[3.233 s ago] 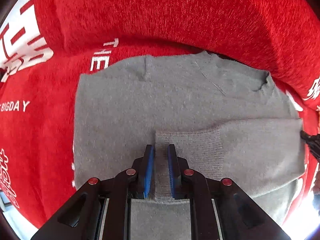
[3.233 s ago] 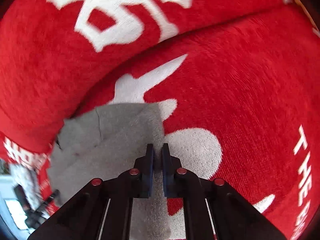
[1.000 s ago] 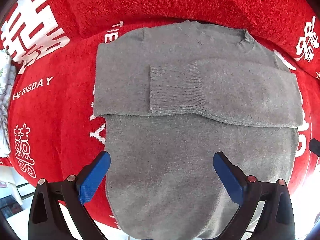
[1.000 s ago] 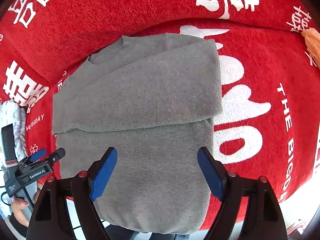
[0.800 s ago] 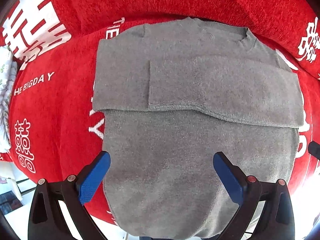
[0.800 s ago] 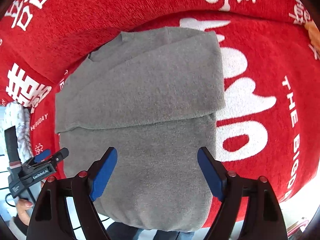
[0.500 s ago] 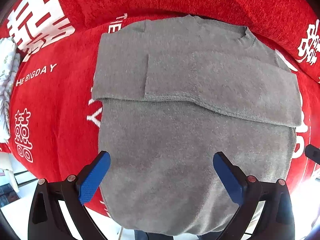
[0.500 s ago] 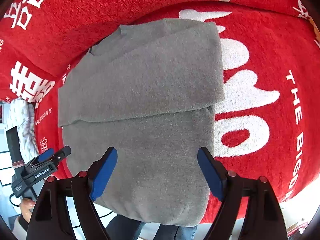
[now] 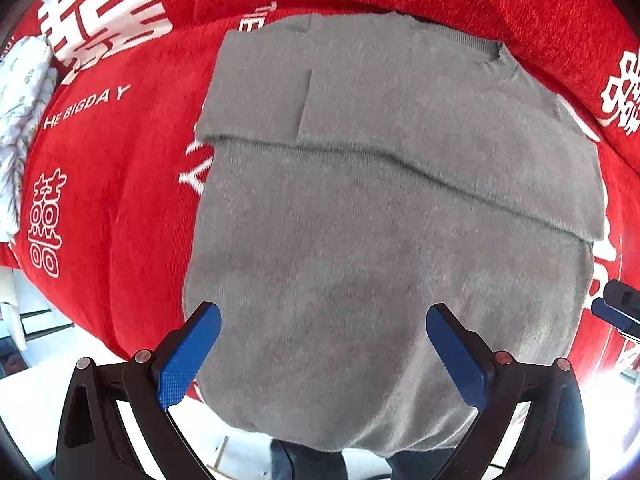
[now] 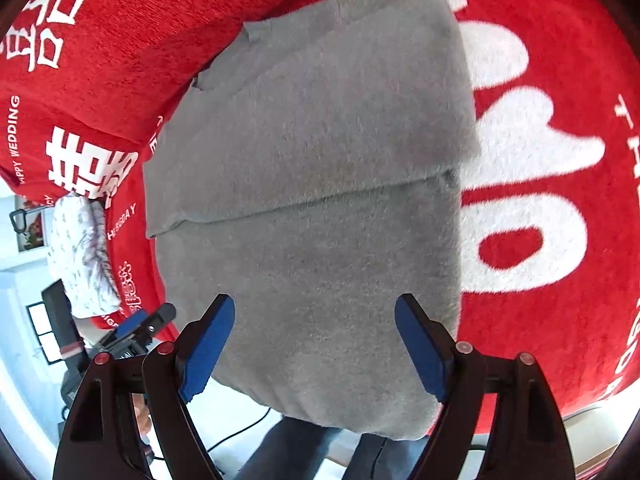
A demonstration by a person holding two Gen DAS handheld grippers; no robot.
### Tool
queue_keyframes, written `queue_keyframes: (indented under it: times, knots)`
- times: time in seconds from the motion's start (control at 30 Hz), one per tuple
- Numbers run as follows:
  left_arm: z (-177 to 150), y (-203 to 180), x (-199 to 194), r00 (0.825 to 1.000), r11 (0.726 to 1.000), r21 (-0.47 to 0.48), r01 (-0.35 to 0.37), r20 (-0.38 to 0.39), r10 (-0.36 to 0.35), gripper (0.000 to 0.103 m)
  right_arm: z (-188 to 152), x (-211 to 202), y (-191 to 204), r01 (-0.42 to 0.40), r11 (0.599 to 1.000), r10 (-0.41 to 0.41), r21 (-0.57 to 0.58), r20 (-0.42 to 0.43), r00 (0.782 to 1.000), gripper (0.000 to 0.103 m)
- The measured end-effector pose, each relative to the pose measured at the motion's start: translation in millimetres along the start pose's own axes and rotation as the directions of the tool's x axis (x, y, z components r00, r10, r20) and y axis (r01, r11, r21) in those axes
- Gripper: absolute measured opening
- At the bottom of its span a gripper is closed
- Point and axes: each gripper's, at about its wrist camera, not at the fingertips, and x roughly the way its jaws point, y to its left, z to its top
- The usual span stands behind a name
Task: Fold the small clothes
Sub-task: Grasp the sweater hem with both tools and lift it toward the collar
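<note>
Across the seat of the red sofa cover [image 9: 120, 208], spread flat: one grey sweater [image 9: 384, 240], collar [image 9: 452, 40] up against the backrest, hem [image 10: 352, 420] hanging over the front edge. Both sleeves already folded in across the chest, one lying over the other, a cuff edge [image 9: 304, 104] showing toward the seat's left side. So, sleeve folds done; body fold not yet made, lower half lying open and single-layered. Probably one or two folds left, bringing the hem up toward the collar, then a tidy-up.

Left hand-held gripper [image 9: 320, 344] hovering above the lower left part of the sweater, blue pads [image 9: 188, 356] spread wide, nothing between them, not touching the knit. Right hand-held gripper [image 10: 316, 340] over the lower right part near the hem, likewise spread wide and empty.

Quick count: one grey sweater, two sleeves folded, two hand-held grippers, each catching a glimpse of the other at the frame edge. One pale patterned cloth [image 10: 80, 256] bunched at the left end of the sofa, well apart from the sweater; hard to say whether another garment in the queue. White lettering and characters printed over the red cover. Below the front edge, a person's legs in blue jeans [image 10: 304, 448].
</note>
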Motion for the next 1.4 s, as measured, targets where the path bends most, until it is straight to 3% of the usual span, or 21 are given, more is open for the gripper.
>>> queue_keyframes:
  times: [0.43, 0.7, 0.83, 0.9, 1.0, 1.1, 1.23, 1.27, 1.3, 1.37, 1.4]
  knots:
    - [-49.1, 37.5, 15.8, 0.999, 0.998, 0.045, 0.037, -0.004, -0.037, 0.103, -60.8, 33.9, 7.3, -0.111, 0.994, 0.112, 0.023, -0.025, 0.993, 0.085]
    - [-111.2, 93.0, 41.9, 0.993, 0.994, 0.029, 0.104, -0.054, -0.102, 0.103, -130.8, 54.9, -4.8, -0.147, 0.989, 0.145, -0.004, -0.120, 0.982, 0.085]
    - [-137.7, 108.6, 72.0, 0.986, 0.992, 0.031, 0.122, -0.115, -0.118, 0.103, -169.1, 78.7, -26.4, -0.061, 0.998, 0.054, -0.029, -0.197, 0.979, 0.085]
    - [-145.6, 107.7, 87.3, 0.981, 0.991, 0.024, 0.135, -0.143, -0.130, 0.103, -182.6, 93.9, -40.0, 0.024, 0.999, -0.032, -0.044, -0.208, 0.978, 0.085]
    - [-149.6, 106.4, 105.6, 0.975, 0.988, 0.009, 0.155, -0.164, -0.151, 0.103, -189.7, 109.1, -55.4, 0.082, 0.996, -0.087, -0.034, -0.193, 0.977, 0.085]
    - [-146.7, 97.5, 114.1, 0.972, 0.986, 0.010, 0.167, -0.168, -0.163, 0.103, -189.4, 118.7, -64.9, 0.105, 0.994, -0.109, -0.032, -0.159, 0.981, 0.085]
    - [-149.8, 84.3, 106.5, 0.978, 0.986, 0.046, 0.158, -0.141, -0.151, 0.102, -188.3, 125.2, -71.9, 0.055, 0.998, -0.051, 0.021, -0.147, 0.988, 0.082]
    - [-149.9, 81.4, 101.4, 0.980, 0.986, 0.053, 0.158, -0.128, -0.150, 0.093, -189.9, 124.6, -73.3, 0.026, 0.999, -0.020, 0.041, -0.148, 0.989, 0.054]
    - [-150.7, 79.7, 98.8, 0.977, 0.983, 0.054, 0.175, -0.131, -0.167, 0.085, -191.2, 124.4, -74.6, 0.018, 0.998, -0.008, 0.065, -0.152, 0.988, 0.014]
    - [-150.3, 71.4, 92.4, 0.967, 0.975, 0.045, 0.217, -0.148, -0.208, 0.051, -195.1, 118.5, -79.9, -0.036, 0.993, 0.051, 0.112, -0.136, 0.989, 0.009]
    - [-151.2, 66.4, 89.0, 0.965, 0.972, 0.062, 0.227, -0.149, -0.216, 0.023, -196.2, 114.4, -78.5, -0.055, 0.992, 0.070, 0.118, -0.122, 0.990, 0.008]
